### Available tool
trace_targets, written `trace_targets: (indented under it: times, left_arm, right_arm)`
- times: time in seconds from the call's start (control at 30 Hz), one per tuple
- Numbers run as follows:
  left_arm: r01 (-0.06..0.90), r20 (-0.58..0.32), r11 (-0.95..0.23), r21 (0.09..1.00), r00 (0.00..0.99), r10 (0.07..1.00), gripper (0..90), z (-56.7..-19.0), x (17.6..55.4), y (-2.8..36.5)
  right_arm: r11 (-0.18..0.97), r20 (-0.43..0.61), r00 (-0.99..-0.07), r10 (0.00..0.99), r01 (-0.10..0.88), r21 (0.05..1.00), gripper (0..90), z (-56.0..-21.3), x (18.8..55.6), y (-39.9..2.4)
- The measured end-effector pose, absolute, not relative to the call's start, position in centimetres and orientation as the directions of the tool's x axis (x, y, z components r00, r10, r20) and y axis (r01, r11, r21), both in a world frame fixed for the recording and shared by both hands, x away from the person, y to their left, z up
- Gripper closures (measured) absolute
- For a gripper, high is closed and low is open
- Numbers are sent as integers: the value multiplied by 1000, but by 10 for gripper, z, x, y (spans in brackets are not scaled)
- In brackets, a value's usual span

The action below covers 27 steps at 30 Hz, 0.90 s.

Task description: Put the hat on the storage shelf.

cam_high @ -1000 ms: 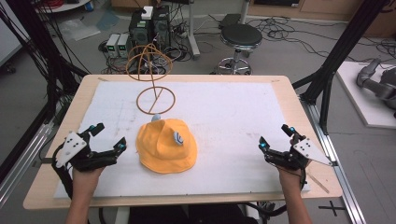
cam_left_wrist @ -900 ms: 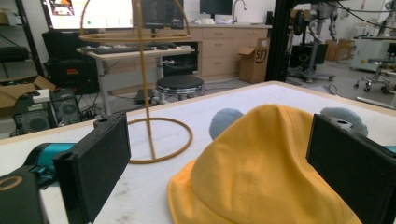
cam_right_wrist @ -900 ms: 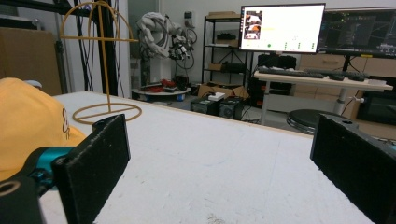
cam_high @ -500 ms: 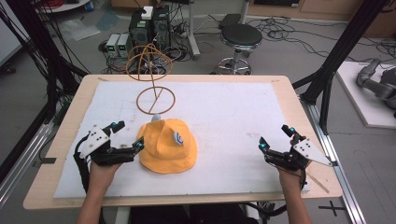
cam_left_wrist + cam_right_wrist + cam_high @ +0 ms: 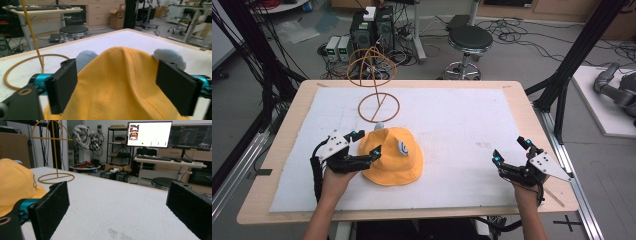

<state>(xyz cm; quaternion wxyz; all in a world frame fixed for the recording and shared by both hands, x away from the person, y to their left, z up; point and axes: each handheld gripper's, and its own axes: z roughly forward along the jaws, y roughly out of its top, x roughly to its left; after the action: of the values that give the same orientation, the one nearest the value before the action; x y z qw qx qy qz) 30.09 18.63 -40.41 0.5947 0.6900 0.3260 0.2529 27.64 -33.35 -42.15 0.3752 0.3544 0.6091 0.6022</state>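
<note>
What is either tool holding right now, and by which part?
Nothing yet. The left tool straddles the yellow hat at its crown, jaws just closing but pads not pressing. The right tool is open over the white mat.

In the left gripper view, the yellow hat (image 5: 120, 82) bulges up between the left gripper (image 5: 117, 85) jaws and runs off the bottom edge, so its near brim is cut off. It hides most of two pale blue ear-like lumps (image 5: 168, 56) behind it. Whether the pads press the fabric cannot be told.
</note>
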Motion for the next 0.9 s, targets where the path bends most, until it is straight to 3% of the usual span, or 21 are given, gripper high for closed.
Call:
trace_targets:
  times: [0.6,0.9]
  left_arm:
    - [250,-67,-136,959,664,744,341,-414,312,164]
    - [263,-62,-171,949,691,720,480,-417,314,157]
  right_arm:
    - [16,-26,-469,883,-25,1000,43,-422,274,-336]
    - [15,-24,-472,882,-24,1000,43,-421,274,-336]
